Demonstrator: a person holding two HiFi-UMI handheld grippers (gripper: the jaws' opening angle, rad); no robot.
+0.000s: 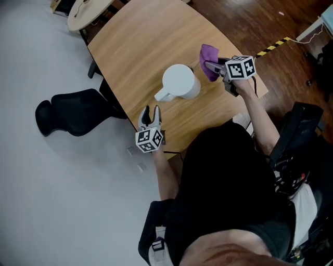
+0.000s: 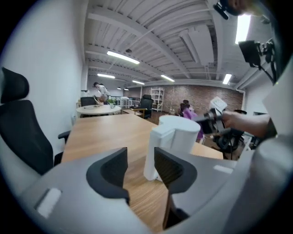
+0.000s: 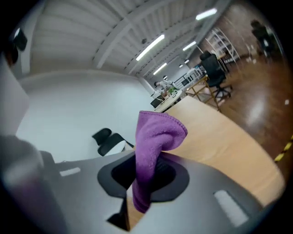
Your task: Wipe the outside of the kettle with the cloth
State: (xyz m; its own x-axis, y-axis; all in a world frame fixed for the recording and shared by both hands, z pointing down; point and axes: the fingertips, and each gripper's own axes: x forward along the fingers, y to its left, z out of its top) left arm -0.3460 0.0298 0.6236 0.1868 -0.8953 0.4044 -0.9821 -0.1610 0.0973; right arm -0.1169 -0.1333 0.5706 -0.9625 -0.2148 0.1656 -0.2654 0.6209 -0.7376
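A white kettle (image 1: 180, 81) stands upright on the wooden table (image 1: 130, 47), its handle (image 1: 163, 95) turned toward the near edge. My left gripper (image 1: 151, 113) hovers just short of that handle with its jaws apart and nothing between them. In the left gripper view the kettle (image 2: 183, 135) rises beyond the gap of the left gripper (image 2: 139, 170). To the kettle's right, my right gripper (image 1: 210, 66) is shut on a purple cloth (image 1: 209, 54). In the right gripper view the cloth (image 3: 154, 141) hangs pinched in the right gripper (image 3: 145, 176) and sticks up above it.
A black office chair (image 1: 78, 111) stands on the grey floor at the table's left edge. A round table (image 1: 86, 11) sits at the far top. Yellow-black tape (image 1: 273, 48) marks the wooden floor to the right. Black gear lies at the right, near the person's arm.
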